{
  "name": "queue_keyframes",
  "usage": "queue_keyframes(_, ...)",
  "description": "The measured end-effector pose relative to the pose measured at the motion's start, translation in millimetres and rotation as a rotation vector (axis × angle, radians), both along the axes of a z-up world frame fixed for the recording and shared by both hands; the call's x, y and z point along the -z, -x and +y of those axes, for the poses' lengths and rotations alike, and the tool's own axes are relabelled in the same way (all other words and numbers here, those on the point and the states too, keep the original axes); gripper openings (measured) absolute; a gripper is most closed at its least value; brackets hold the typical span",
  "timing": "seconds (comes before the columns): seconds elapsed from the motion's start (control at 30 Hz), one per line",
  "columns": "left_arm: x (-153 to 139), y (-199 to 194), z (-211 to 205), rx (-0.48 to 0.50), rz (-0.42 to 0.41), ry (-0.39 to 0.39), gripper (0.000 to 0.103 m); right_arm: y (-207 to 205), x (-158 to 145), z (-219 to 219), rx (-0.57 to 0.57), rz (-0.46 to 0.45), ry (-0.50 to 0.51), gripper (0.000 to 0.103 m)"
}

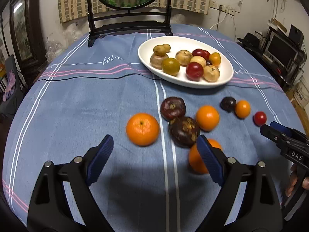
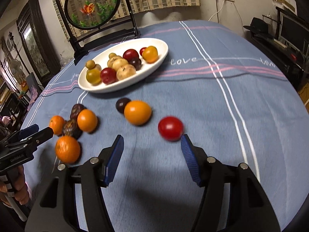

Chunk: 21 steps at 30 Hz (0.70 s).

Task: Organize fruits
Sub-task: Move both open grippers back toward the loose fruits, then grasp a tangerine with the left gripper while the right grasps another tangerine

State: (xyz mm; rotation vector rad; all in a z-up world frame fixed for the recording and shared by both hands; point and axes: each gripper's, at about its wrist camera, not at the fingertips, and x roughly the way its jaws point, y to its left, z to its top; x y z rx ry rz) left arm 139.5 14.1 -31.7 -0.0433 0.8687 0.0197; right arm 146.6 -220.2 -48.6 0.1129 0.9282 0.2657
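Left tool (image 1: 154,150): jaws spread wide, nothing between them, hovering low over the blue cloth; its own right finger hides part of the nearest orange (image 1: 197,160).
Right tool (image 2: 152,147): jaws wide apart and empty; the red tomato (image 2: 170,128) lies just ahead of its right finger, apparently touching the tip.
Large orange (image 1: 142,129): alone on the cloth, just ahead of the left tool and slightly left of the dark pair.
Dark purple fruits (image 1: 173,108): two big ones touching each other, the nearer one (image 1: 184,131) pressed against the nearest orange.
Middle orange (image 1: 207,118): just right of the dark pair.
Small group: a small dark plum (image 2: 122,105) touches an orange-yellow fruit (image 2: 137,112), with the red tomato near them to the right.
White oval dish (image 1: 227,75): farther back on the tabletop (image 1: 77,106), holding tan, red, yellow-green and orange fruits heaped together.
Cable (image 1: 96,78): thin and black, running across the cloth in front of the dish.
Round fish screen (image 2: 92,3): on a dark stand behind the dish.
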Motion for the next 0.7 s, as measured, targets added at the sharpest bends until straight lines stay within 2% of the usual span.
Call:
queue_keyframes(0.3, 10, 17, 3, 0.002, 0.009, -0.017, 0.089, 20, 6, 14, -0.061, 0.006, 0.020, 0.062)
queue_keyframes(0.7, 20, 7, 29, -0.044, 0.031, -0.019, 0.089, 32, 12, 88, -0.288, 0.006, 0.101, 0.062)
